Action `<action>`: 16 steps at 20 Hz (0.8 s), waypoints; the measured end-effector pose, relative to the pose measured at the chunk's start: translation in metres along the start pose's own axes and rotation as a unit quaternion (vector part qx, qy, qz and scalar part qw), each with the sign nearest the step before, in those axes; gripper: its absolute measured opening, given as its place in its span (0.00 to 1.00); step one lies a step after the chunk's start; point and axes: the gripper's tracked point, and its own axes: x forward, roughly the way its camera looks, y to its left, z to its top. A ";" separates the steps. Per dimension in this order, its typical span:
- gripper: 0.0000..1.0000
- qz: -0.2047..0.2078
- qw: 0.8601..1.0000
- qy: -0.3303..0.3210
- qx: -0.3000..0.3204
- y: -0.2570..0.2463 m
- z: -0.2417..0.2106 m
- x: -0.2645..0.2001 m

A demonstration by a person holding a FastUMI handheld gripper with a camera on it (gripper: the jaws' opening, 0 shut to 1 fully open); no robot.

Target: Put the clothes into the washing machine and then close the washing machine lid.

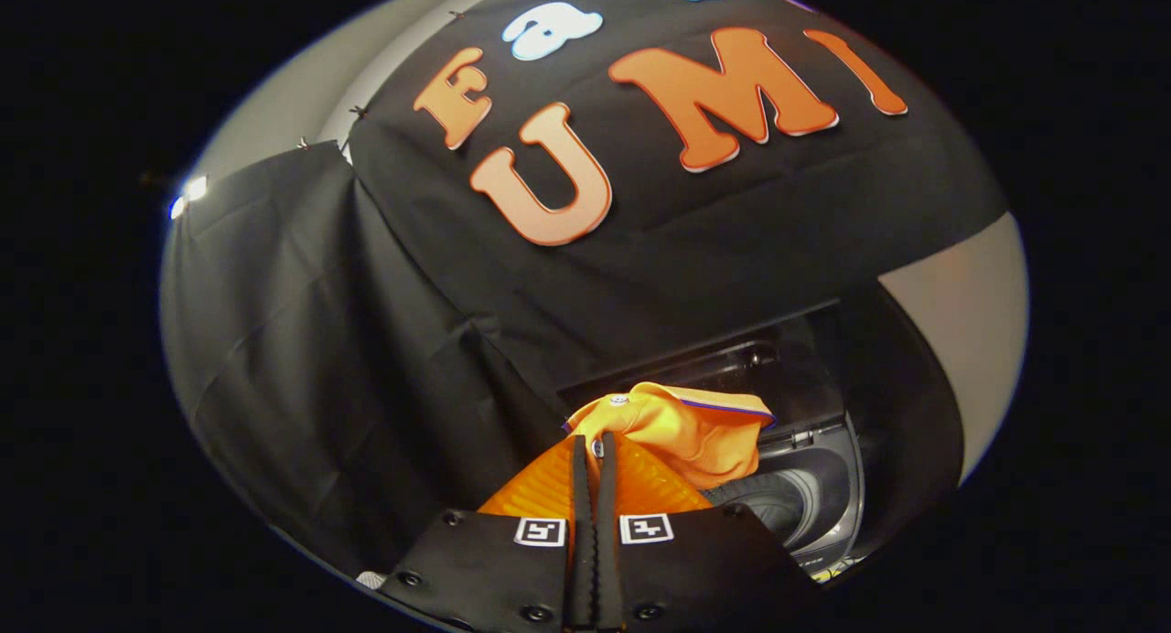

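An orange garment (682, 427) with a thin purple-trimmed collar hangs from my gripper (595, 445). Both fingers are pressed together on a fold of the cloth, and the rest bunches up just ahead of them and drapes to the right. Below and beyond the garment lies the open top of a dark grey washing machine (828, 500), with its round tub opening (778, 509) showing under the cloth. The raised lid (723, 359) stands behind the garment against the booth wall.
Black cloth (348, 359) drapes the booth's wall to the left and behind the machine. A pale wall (970, 340) shows past the machine on the right. A small bright lamp (188, 194) glows far off to the left.
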 end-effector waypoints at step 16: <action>0.08 -0.171 0.970 0.168 0.031 -0.165 -0.214 0.144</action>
